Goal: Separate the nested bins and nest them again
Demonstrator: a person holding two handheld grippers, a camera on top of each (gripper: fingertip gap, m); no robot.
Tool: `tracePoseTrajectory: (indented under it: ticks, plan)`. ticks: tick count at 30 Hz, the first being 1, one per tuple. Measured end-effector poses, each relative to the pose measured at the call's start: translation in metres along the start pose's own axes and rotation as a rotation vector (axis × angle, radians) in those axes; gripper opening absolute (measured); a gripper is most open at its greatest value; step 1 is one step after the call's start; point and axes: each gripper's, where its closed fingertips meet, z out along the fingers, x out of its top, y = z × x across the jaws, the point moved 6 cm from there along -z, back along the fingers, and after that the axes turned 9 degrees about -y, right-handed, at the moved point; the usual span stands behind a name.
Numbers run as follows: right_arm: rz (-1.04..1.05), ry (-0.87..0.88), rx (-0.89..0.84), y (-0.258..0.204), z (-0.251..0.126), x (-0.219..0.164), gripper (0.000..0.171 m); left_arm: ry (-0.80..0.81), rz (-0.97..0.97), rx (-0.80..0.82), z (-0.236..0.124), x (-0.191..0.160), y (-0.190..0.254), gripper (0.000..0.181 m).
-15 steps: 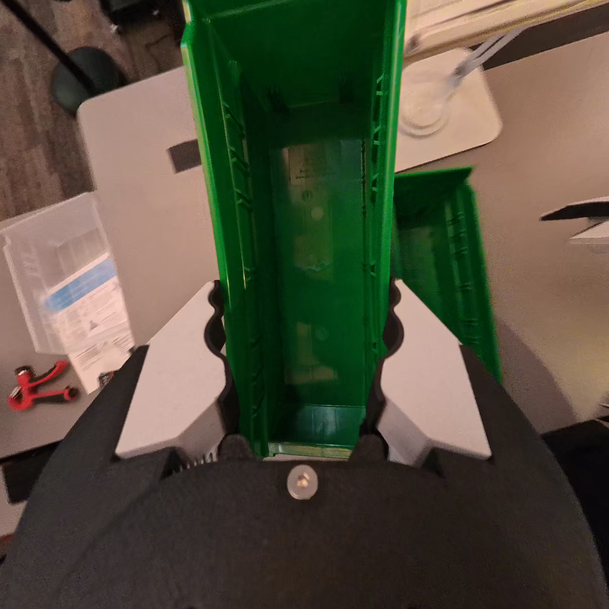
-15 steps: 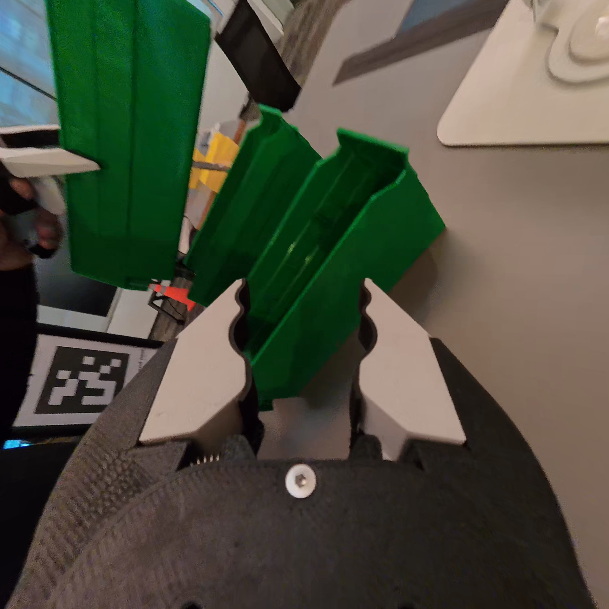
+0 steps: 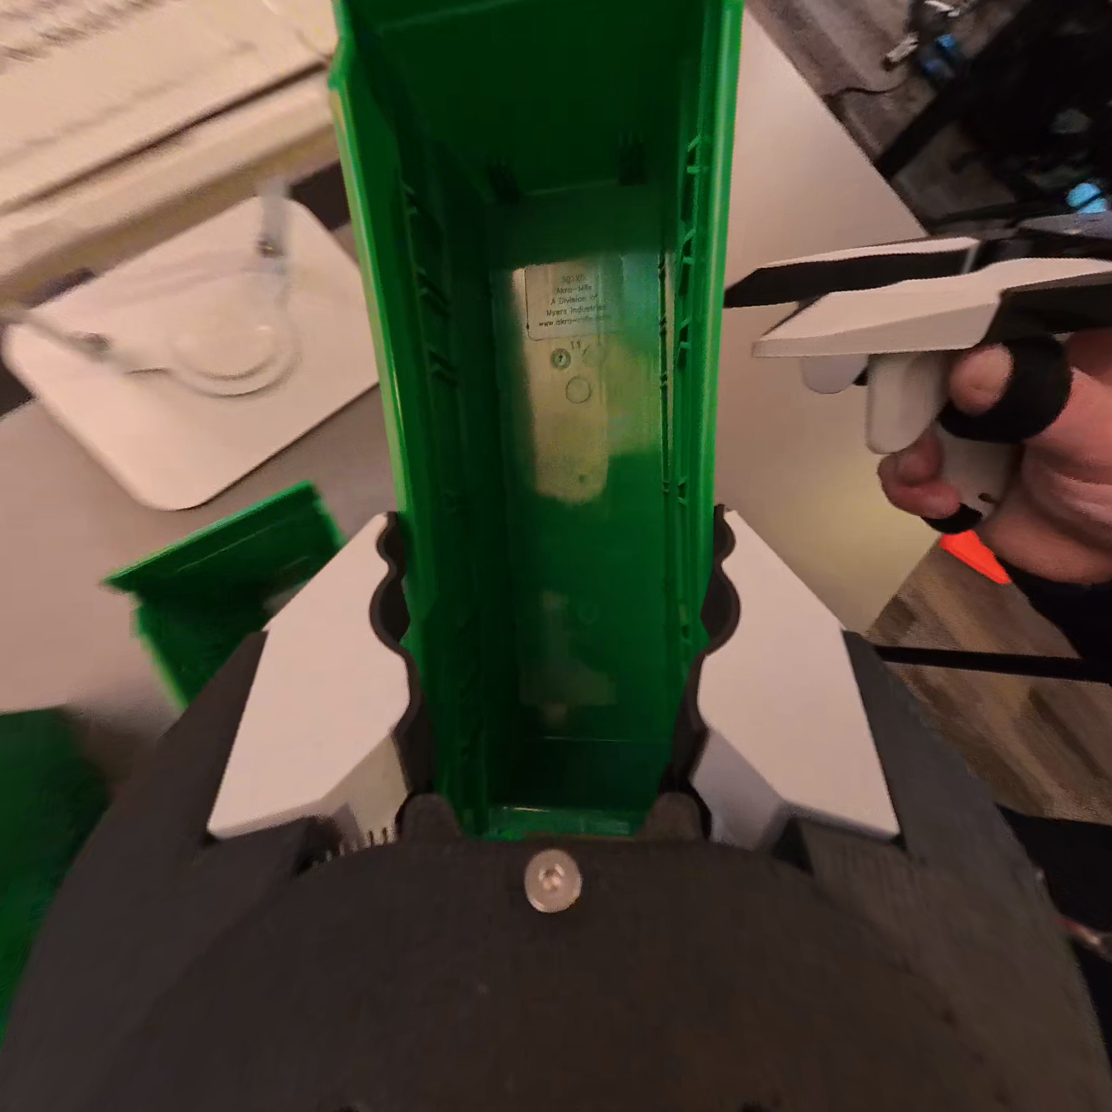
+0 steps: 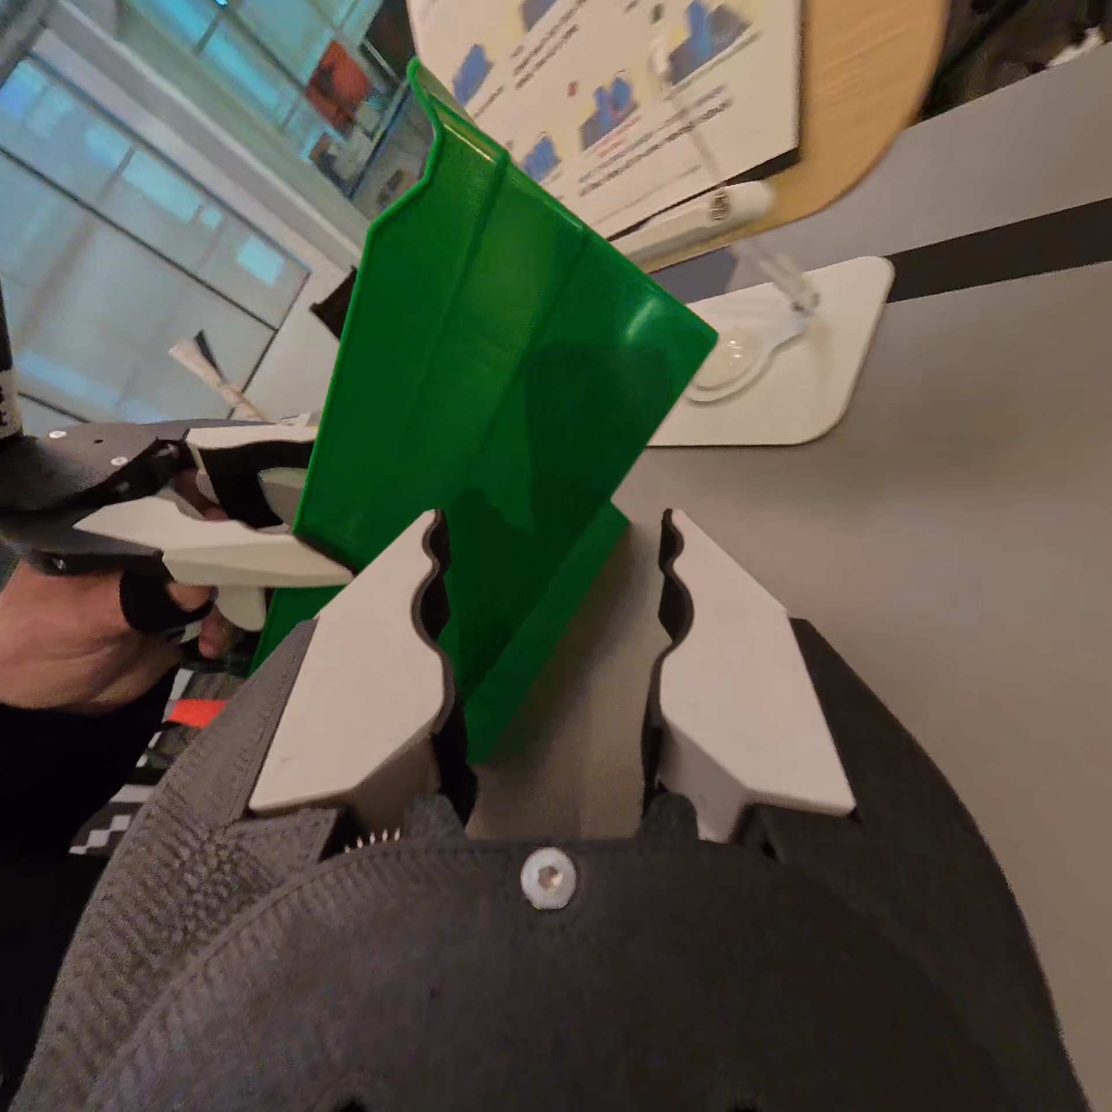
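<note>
Left gripper [image 3: 553,650] clamps the green bin [image 3: 541,421] by both side walls, lifted clear of the table [image 4: 902,602]. Right gripper [image 4: 553,632] hangs released, jaws apart, a second green bin [image 4: 541,632] lying between its fingers.

The held green bin [image 3: 541,421] runs off the top edge of the left wrist view — its far end unseen. A second green bin [image 3: 198,589] is blurred, partly hidden behind the left gripper [image 3: 556,602]. In the right wrist view, the held bin hides most of a lower bin [image 4: 541,650] — whether the right gripper [image 4: 550,638] touches it is unclear.

Bright green bin [image 3: 541,421] fills the frame's centre; a second green bin [image 3: 222,577] sits lower left. The grippers' fingers [image 3: 319,680] are light grey on black bodies. White tray [image 4: 812,373] upper right.
</note>
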Motion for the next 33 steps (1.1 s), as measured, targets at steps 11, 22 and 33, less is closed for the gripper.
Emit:
tracePoseTrajectory:
  ticks: [11,22,33]
  plan:
    - [0.146,-0.189,-0.079,0.088,0.036,-0.073,0.06,-0.212,-0.118,-0.068,0.12,-0.051,0.015,0.104]
    - [0.187,-0.28,-0.037,0.118,0.055,-0.074,0.067,-0.177,-0.197,-0.181,0.115,-0.067,0.037,0.124]
    - [0.218,-0.356,-0.054,0.116,0.059,-0.099,0.061,-0.224,-0.125,-0.265,0.115,-0.077,0.044,0.12]
